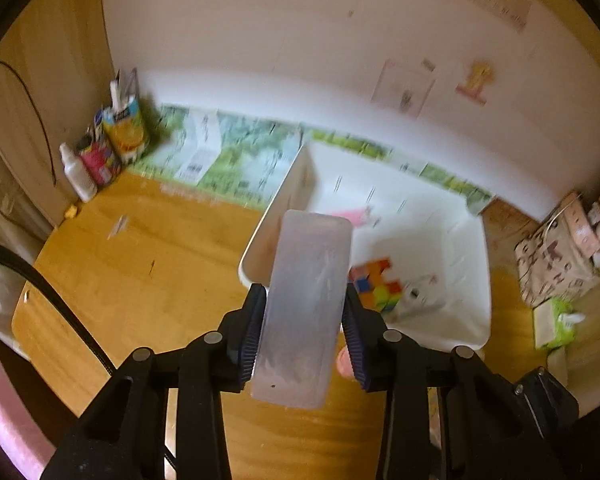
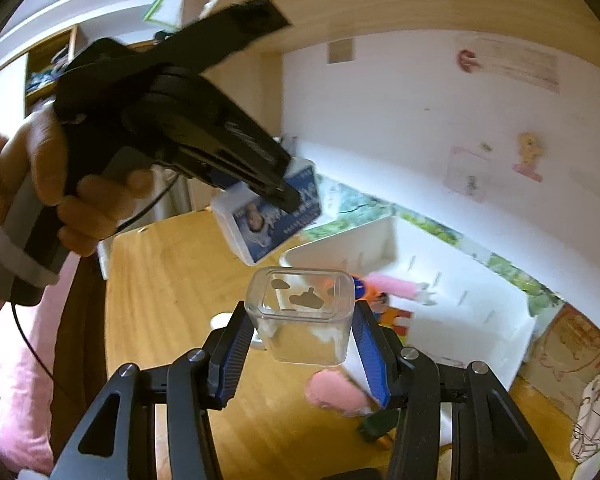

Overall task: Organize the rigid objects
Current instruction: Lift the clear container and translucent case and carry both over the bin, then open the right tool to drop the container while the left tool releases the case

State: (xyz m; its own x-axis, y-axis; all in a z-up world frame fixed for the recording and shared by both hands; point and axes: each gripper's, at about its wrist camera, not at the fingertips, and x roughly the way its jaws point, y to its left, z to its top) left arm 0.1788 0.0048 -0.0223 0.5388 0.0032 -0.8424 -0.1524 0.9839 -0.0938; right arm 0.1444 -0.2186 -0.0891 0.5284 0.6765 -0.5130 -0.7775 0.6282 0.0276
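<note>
Left gripper (image 1: 304,316) clamped on a frosted plastic case (image 1: 306,304) — seen from the right wrist view as a white box with a blue printed face, held in the air over the wooden table (image 1: 140,280). Right gripper (image 2: 300,332) closed narrow on a clear square container (image 2: 302,312), lifted clear of the table, its open mouth facing away from the camera. White bin (image 1: 460,272) standing towards the table's far edge, against the wall, already holding a colour cube (image 1: 376,284) and a pink item; another pink thing lying on the table just beside the bin's near wall.

Step in hand, by the look of it: carrying both pieces to the bin. To do it well:
- Keep both grips firm — smooth plastic likely to slip between ribbed pads if tilted hard.
- Bring one piece in at a time; two grippers crowding the same rim risk a knock.
- Clear the bin's near wall before lowering.
- Aim for the bare floor of the bin, beside the cube, not on top of it.
- Lower until supported, then release; dropping from height may tip the clear container.
</note>
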